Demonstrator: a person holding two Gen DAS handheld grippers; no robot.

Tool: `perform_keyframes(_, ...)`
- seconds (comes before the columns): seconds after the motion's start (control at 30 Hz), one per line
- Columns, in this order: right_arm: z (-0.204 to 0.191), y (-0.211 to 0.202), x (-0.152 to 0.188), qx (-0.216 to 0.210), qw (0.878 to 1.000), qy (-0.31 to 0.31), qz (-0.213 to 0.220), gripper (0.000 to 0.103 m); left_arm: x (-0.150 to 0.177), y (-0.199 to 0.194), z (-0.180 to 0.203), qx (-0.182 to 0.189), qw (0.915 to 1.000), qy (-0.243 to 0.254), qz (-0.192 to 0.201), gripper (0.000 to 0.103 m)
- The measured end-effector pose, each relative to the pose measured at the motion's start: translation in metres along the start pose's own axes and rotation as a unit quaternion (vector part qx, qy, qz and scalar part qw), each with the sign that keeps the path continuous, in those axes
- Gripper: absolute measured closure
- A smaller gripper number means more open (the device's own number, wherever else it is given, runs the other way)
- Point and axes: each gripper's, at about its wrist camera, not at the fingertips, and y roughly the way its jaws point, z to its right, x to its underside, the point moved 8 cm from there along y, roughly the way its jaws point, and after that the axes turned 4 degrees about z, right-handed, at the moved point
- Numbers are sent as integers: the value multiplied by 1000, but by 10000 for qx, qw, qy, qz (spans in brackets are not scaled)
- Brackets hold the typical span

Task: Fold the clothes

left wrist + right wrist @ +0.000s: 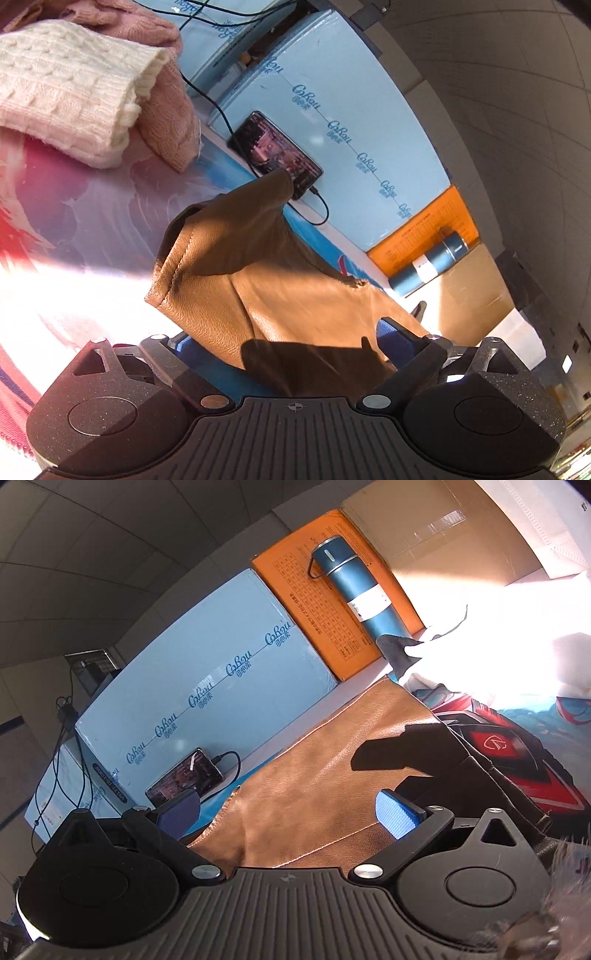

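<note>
A tan leather garment (280,280) lies crumpled on the patterned table cover, with one corner raised toward the phone. My left gripper (288,336) is open, its blue pads (393,334) standing wide on either side of the leather without pressing it. In the right wrist view the same leather garment (332,746) spreads flatter, with stitched seams running across it. My right gripper (288,812) is also open, its blue pads (397,814) far apart above the leather's near edge. A dark lining or second dark garment (480,775) lies at the leather's right side.
A cream knit sweater (66,92) lies over a pink knit (166,122) at the far left. A phone (184,775) with a cable leans on a light-blue box (207,657). A blue flask (354,594) stands against an orange box (321,602). Strong sunlight washes out parts of the cover (517,753).
</note>
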Motion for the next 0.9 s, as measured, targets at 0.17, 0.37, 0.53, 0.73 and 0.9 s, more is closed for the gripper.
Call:
perform_keyframes(0.17,0,-1,0,-13,10000,16,-3,1,-3,13,-3,-366,9987,115,335,44)
perform_keyframes(0.37,1,-3,0,-187,9997,130,47,1,4,15,-5,-71,9992,385,23,98)
perform_keyframes(0.53,-6,-19,1,-1254,9894,710,-164,1,-10,-9,-7,-333,9931,1002,510,99)
perform_keyframes(0.73,-45,-42,26,-2355,9593,1486,-467,1,-50,-41,-11,-1085,9676,1725,1492,99)
perform_keyframes(0.9,-67,-43,37,-2844,9351,1988,-712,1,-55,-47,45,-608,9497,2436,1872,99)
